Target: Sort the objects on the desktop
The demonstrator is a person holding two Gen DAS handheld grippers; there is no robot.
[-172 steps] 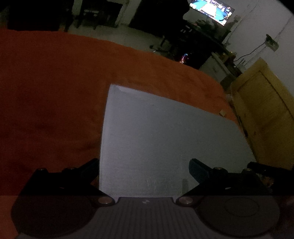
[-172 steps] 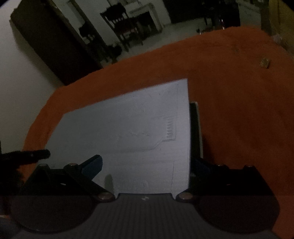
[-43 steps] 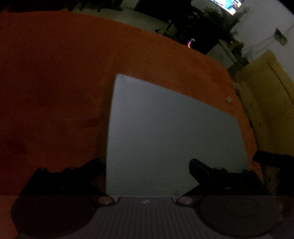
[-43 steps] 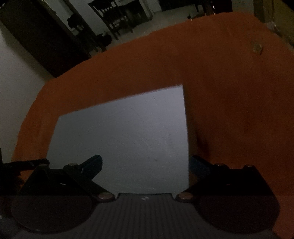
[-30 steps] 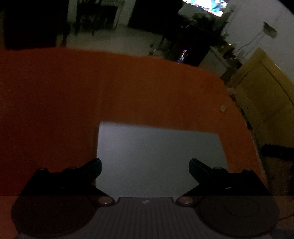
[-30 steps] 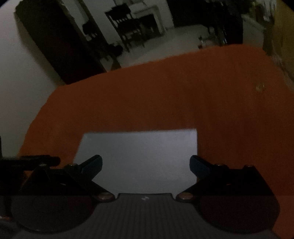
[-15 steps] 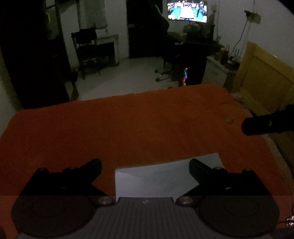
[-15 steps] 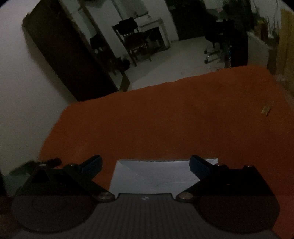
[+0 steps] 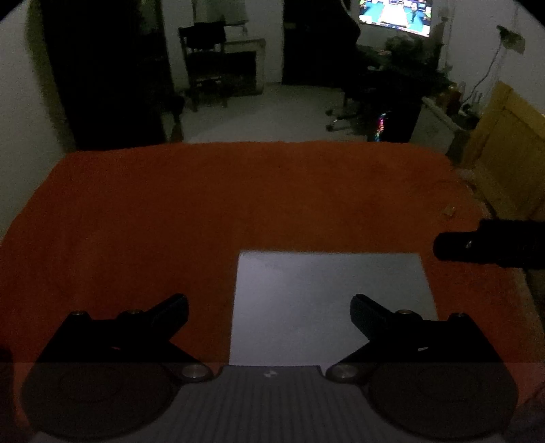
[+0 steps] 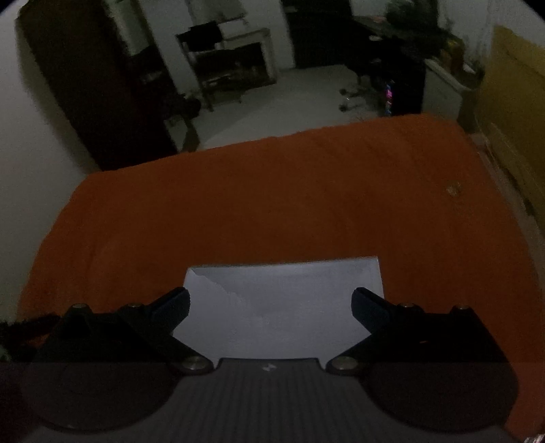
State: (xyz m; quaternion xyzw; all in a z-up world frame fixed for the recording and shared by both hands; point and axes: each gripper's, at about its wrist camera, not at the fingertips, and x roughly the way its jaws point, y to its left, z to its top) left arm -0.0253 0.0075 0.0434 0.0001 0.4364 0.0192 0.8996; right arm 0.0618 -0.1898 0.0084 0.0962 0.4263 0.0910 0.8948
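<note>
white sheet [image 9: 327, 303]: flat on the orange cloth [image 9: 204, 211], near the cloth's front edge; far edge straight, corners square in the left wrist view; in the right wrist view [image 10: 282, 303] the far-left corner looks nicked or folded, too dim to tell which.
sheet edges: left, far and right edges all bordered by bare cloth; near edge hidden under the gripper bodies.
left gripper [image 9: 269, 311]: spread wide, nothing between the fingers; its left finger is over cloth just left of the sheet, its right finger over the sheet.
right gripper [image 10: 270, 305]: spread wide, holds nothing; the fingers sit at about the sheet's left and right edges. From the left wrist view it shows as a dark bar [image 9: 490, 245] just right of the sheet's far corner.
small tan scrap [image 10: 453, 190]: on the cloth, well beyond the sheet, toward the right edge.
open room: wide bare cloth left of and beyond the sheet; narrower strip to its right.
cloth far edge: drops to a pale floor [image 9: 272, 116]; dark chair [image 9: 204, 61] and lit screen [image 9: 395, 13] beyond.
lighting: very dim.
</note>
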